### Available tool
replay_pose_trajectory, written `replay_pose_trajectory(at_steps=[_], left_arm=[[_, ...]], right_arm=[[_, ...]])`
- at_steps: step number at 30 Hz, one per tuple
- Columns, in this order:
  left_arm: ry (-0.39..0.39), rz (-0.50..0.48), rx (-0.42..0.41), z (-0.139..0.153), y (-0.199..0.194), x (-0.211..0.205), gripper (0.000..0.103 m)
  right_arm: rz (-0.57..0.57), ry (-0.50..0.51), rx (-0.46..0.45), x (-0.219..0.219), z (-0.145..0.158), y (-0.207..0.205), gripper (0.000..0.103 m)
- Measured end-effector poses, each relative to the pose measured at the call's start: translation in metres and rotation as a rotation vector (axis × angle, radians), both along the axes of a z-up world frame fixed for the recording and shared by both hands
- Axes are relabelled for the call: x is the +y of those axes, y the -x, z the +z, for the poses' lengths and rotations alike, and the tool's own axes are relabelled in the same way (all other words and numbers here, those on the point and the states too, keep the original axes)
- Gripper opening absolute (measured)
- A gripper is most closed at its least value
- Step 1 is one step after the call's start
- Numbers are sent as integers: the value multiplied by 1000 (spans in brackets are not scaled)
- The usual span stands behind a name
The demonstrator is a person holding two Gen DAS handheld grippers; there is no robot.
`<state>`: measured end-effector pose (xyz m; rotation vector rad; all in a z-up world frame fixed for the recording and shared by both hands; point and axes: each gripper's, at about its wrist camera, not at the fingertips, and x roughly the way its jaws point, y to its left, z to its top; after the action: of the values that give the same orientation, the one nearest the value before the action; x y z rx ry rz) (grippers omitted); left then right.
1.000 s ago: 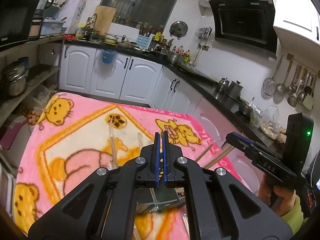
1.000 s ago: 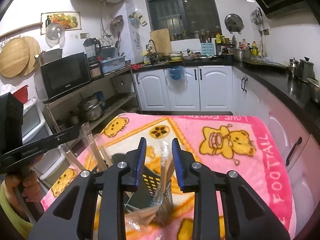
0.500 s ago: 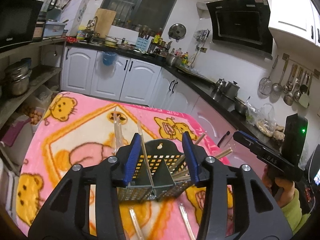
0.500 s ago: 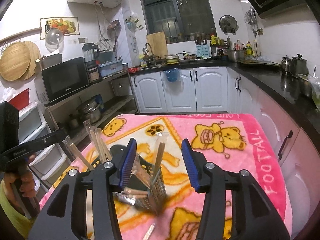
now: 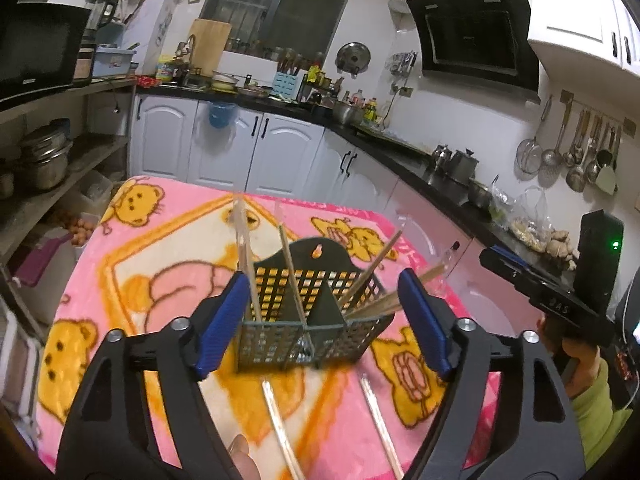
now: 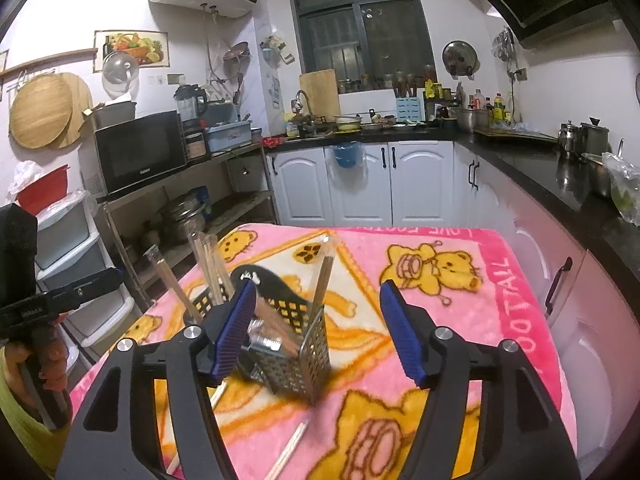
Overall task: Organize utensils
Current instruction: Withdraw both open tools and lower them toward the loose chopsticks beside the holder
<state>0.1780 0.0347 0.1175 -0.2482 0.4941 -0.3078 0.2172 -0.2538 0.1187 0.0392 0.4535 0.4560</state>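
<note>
Hovering with its jaws spread wide and empty, the left gripper frames the perforated utensil caddy just ahead between its fingers, wrapped chopsticks leaning out toward the right finger and two loose pairs lying on the teddy-bear blanket below; a careless descent could snag those tilted sticks and tip the caddy. Seen from the right gripper, likewise wide open and holding nothing, the caddy stands against the left finger, where a sideways nudge might topple it on the soft blanket.

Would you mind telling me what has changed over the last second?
Both grippers opened and drew back: the left gripper went from shut to wide open, and the right gripper widened, letting go of the wrapped chopsticks in the utensil caddy. The caddy stayed on the pink blanket.
</note>
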Motion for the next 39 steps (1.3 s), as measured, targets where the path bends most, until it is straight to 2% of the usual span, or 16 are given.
replay_pose_trajectory(at_steps=[10, 18, 20, 33, 39], left_arm=[[-14, 29, 47, -23, 18, 4, 86], [-28, 41, 71, -38, 29, 4, 88], [-39, 48, 72, -42, 32, 4, 92], [-79, 85, 153, -83, 30, 5, 92], [-89, 65, 209, -104, 20, -4, 92]], right_arm=[[44, 10, 22, 10, -22, 22, 68], [85, 39, 42, 23, -41, 35, 70], [92, 44, 51, 27, -46, 37, 71], [105, 101, 174, 40, -97, 29, 71], [96, 138, 226, 41, -118, 21, 71]])
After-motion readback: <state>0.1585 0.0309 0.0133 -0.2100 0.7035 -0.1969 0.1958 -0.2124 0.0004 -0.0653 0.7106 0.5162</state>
